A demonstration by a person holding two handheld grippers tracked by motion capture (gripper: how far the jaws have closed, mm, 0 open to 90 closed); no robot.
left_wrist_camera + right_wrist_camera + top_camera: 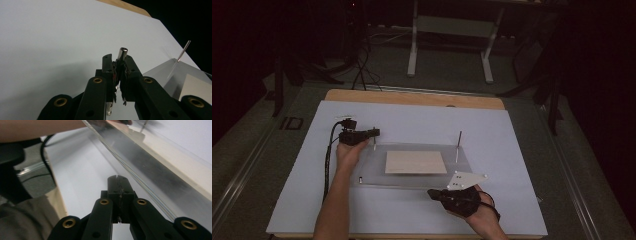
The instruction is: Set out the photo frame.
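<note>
Two grippers working at one clear acrylic plate (pixel 412 177).
The left gripper (pixel 373 133), at the plate's far-left corner, is clamping a small metal pin (pixel 122 53) between its jaws; the right gripper (pixel 117 178), just off the plate's near-right edge, is resting pressed together and empty. The pin is sticking out past the fingertips, so a tilted approach risks jamming or slipping.

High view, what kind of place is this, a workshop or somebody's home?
Probably a lab or workshop bench rigged for recording, not a home. A white sheet covers the table, a clear plate with upright pins lies on it, and cables and a metal stand sit on the dark floor behind.
</note>
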